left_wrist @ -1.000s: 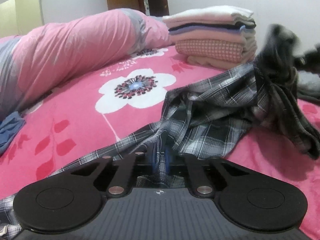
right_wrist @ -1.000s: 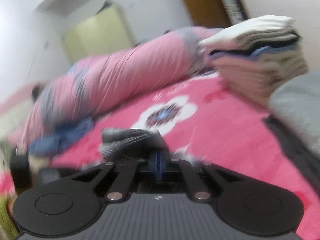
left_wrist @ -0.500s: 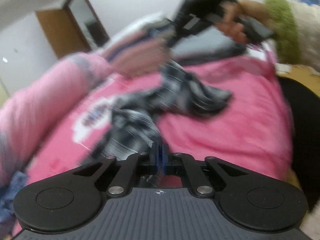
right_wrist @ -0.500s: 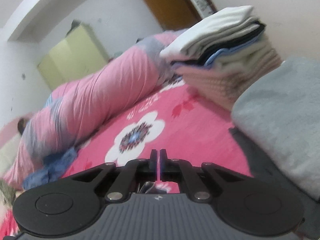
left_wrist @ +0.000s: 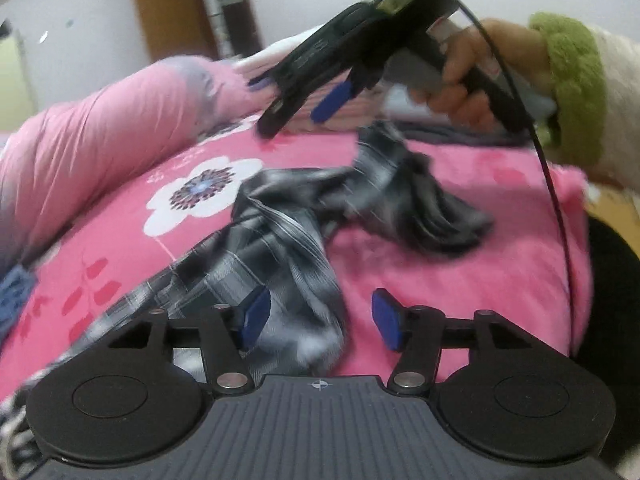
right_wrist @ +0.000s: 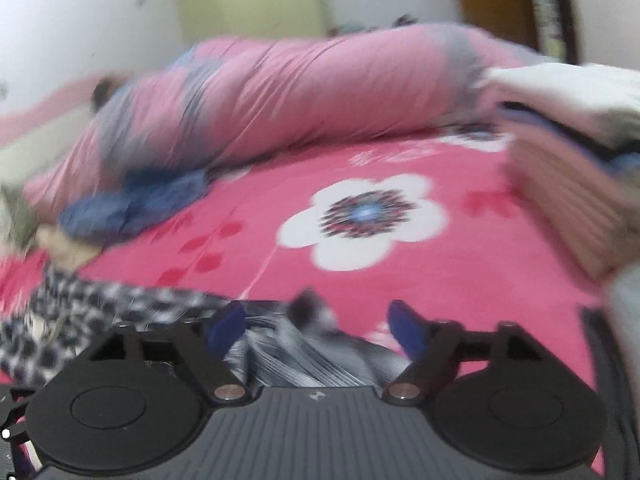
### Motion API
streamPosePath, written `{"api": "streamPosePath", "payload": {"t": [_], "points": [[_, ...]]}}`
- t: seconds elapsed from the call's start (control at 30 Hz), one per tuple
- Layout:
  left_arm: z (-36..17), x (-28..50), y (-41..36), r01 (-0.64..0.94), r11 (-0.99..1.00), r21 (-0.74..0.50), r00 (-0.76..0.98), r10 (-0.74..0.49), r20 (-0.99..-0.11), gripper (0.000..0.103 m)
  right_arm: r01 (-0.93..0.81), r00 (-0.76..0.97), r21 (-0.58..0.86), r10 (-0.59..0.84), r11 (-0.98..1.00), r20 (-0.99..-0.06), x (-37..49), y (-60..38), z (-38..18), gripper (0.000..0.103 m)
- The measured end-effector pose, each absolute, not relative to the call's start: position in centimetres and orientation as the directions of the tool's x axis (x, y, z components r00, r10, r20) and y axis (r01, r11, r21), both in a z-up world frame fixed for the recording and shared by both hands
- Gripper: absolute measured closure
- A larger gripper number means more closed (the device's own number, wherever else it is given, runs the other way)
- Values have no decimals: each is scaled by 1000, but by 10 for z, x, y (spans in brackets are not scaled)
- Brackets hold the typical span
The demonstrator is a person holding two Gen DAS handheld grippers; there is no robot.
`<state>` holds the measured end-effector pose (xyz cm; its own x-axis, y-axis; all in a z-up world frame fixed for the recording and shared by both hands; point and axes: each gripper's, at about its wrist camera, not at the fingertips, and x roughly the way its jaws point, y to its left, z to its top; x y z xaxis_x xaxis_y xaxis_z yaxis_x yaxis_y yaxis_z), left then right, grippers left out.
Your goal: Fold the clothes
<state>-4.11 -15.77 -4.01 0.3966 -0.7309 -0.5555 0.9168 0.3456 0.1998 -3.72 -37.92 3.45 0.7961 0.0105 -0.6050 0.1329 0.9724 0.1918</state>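
A black-and-white plaid shirt (left_wrist: 304,220) lies crumpled on the pink flowered bedspread (left_wrist: 460,280). My left gripper (left_wrist: 320,318) is open, low over the near end of the shirt, with cloth lying loose between its blue pads. In the left wrist view my right gripper (left_wrist: 296,98) hangs open above the shirt's far end, held by a hand (left_wrist: 476,76) in a green-cuffed sleeve. In the right wrist view the right gripper (right_wrist: 316,326) is open above the plaid shirt (right_wrist: 304,356), which spreads to the lower left. Both views are blurred by motion.
A rolled pink and grey quilt (right_wrist: 300,92) runs along the back of the bed. A stack of folded clothes (right_wrist: 576,152) stands at the right. A blue garment (right_wrist: 136,204) lies by the quilt at the left. A doorway (left_wrist: 224,12) is behind.
Both grippers were shut on the shirt and are now open; the shirt has dropped onto the bed. The right gripper has lifted clear above it.
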Motion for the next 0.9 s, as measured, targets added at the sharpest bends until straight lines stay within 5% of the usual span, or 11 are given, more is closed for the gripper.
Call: {"api": "streamPosePath", "payload": {"t": [0.17, 0.2, 0.23, 0.3, 0.33, 0.4, 0.67, 0.9], "points": [[-52, -12, -198, 901, 421, 101, 396, -709, -584, 46, 160, 646, 252, 92, 954, -757, 42, -383, 1, 18], [-55, -7, -203, 899, 429, 83, 391, -706, -590, 47, 166, 610, 277, 122, 946, -783, 53, -387, -10, 34], [-59, -3, -207, 896, 440, 64, 388, -703, -596, 48, 176, 569, 290, 143, 941, -810, 63, -391, -20, 61], [-66, 6, -214, 887, 461, 26, 381, -697, -607, 76, 182, 586, 245, 95, 952, -805, 64, -391, -13, 97], [-67, 9, -213, 887, 462, 0, 367, -703, -609, 80, 185, 602, 217, 64, 958, -796, 64, -390, -7, 100], [-67, 14, -212, 886, 462, -49, 339, -715, -611, 96, 192, 633, 162, 4, 968, -774, 62, -390, 5, 101], [-49, -7, -166, 963, 249, -102, 149, -811, -566, 98, 111, 755, -46, -115, 993, -646, 101, -381, 79, 102], [-52, -31, -135, 992, 103, -78, 36, -800, -599, 98, 173, 763, -162, -236, 972, -601, 169, -395, 64, 100]]}}
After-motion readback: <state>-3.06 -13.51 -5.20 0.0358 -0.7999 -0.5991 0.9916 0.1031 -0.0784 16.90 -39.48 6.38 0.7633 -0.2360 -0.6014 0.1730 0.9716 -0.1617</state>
